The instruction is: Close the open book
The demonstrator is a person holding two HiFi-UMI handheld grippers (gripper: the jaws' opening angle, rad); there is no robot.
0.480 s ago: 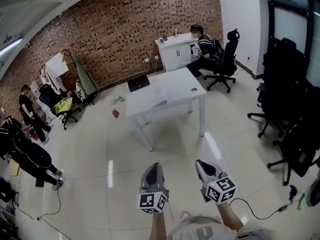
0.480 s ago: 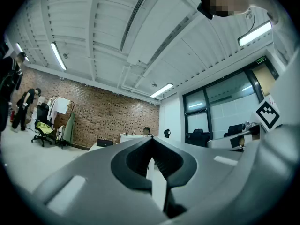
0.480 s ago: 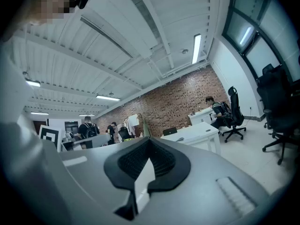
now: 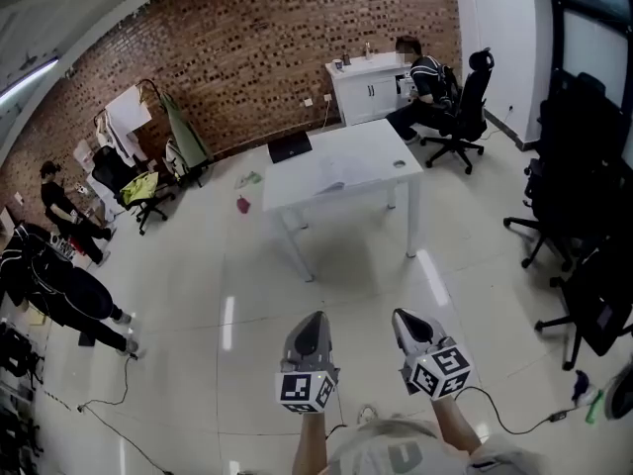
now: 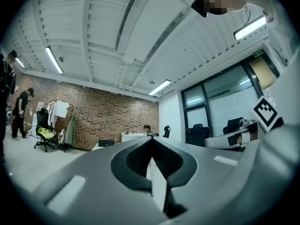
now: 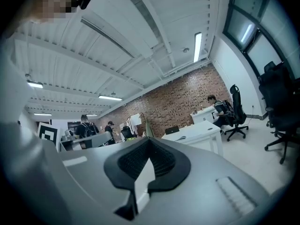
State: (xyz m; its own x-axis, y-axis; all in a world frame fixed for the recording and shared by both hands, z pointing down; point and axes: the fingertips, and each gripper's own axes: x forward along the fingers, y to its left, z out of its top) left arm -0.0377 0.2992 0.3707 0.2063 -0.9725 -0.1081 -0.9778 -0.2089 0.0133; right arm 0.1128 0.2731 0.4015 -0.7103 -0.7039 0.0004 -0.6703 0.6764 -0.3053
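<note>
Both left gripper [image 4: 311, 319] and right gripper [image 4: 403, 317] have fingers closed, empty; the open book [image 4: 334, 179] at twelve o'clock looks light and floppy, best taken by a cover's edge

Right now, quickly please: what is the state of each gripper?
Left gripper: jaws closed, holding nothing.
Right gripper: jaws closed, holding nothing.

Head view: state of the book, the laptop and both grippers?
book: open, lying flat on the white table.
laptop: lid looks raised, but it is too small to be sure.
left gripper: shut, empty, well short of the table.
right gripper: shut, empty, well short of the table.
</note>
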